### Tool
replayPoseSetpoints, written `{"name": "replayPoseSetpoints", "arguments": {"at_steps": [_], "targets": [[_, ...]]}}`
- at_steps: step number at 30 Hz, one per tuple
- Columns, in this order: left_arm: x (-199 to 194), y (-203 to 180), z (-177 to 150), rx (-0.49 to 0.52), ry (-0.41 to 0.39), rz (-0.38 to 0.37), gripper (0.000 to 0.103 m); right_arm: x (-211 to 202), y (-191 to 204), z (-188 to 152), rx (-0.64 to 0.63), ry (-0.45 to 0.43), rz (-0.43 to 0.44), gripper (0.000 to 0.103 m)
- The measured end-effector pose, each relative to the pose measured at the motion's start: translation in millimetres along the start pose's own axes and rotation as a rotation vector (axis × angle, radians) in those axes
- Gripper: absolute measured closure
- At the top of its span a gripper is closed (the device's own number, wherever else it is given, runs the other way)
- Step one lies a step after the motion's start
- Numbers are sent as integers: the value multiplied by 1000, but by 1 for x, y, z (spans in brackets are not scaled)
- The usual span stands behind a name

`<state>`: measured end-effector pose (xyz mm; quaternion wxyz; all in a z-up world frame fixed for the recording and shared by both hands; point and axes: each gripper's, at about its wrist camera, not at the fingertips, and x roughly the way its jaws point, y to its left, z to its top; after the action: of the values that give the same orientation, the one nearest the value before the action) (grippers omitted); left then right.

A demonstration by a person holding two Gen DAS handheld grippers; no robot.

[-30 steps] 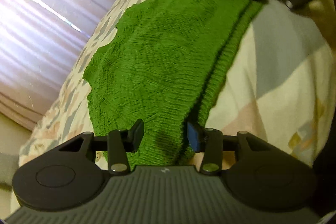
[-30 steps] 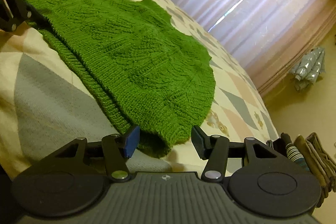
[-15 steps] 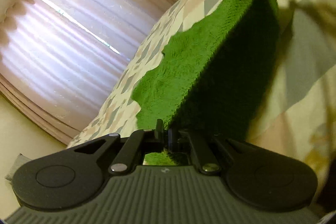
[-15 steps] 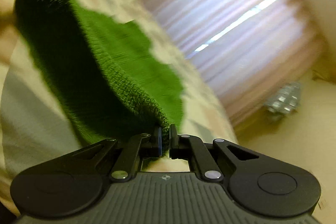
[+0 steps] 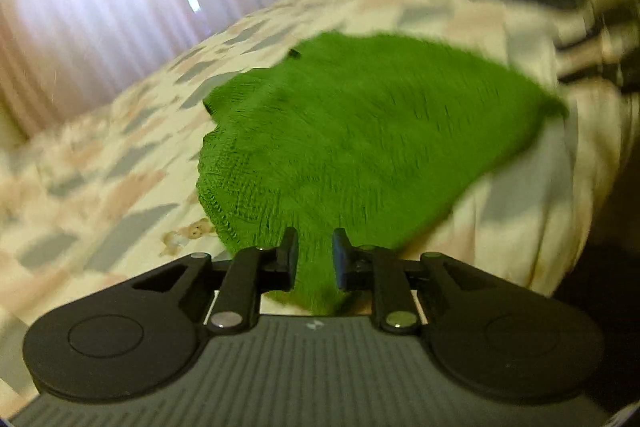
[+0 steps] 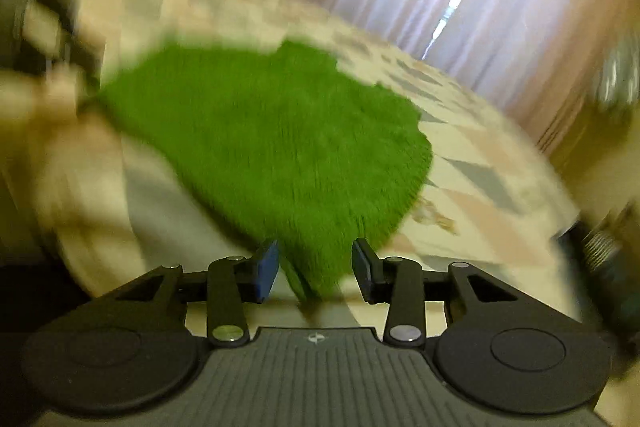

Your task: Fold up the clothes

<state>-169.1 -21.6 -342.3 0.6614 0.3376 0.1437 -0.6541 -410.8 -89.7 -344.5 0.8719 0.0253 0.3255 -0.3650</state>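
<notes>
The green knit garment (image 5: 360, 131) lies spread on the bed (image 5: 120, 163), just ahead of both tools. The left hand-held gripper (image 5: 314, 259) is opening, narrow; the right hand-held gripper (image 6: 316, 267) is opening wider. Cloth sits between the pads, not pressed. More folds seem left.

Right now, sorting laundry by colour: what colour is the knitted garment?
Green knitted garment, clearest in the left wrist view.
</notes>
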Motion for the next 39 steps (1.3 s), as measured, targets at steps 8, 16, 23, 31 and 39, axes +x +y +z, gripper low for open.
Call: {"name": "replayPoseSetpoints", "arguments": {"at_steps": [8,16,23,31,39], "targets": [[81,34,11,-168,248,-66,82,79,-58,4,308,208,151,64],[191,176,132,-485,191,-209,60,146,-202,93,520,56,299,50],[342,287,163,-921,202,-379,19,313,-301,154,764,55,380,29],[440,290,154,-1027,266,-489,80,454,-307,161,947,191,418,46],[367,248,180,-506,-255,-212,91,414,-284,171,691,-105,402,89]]}}
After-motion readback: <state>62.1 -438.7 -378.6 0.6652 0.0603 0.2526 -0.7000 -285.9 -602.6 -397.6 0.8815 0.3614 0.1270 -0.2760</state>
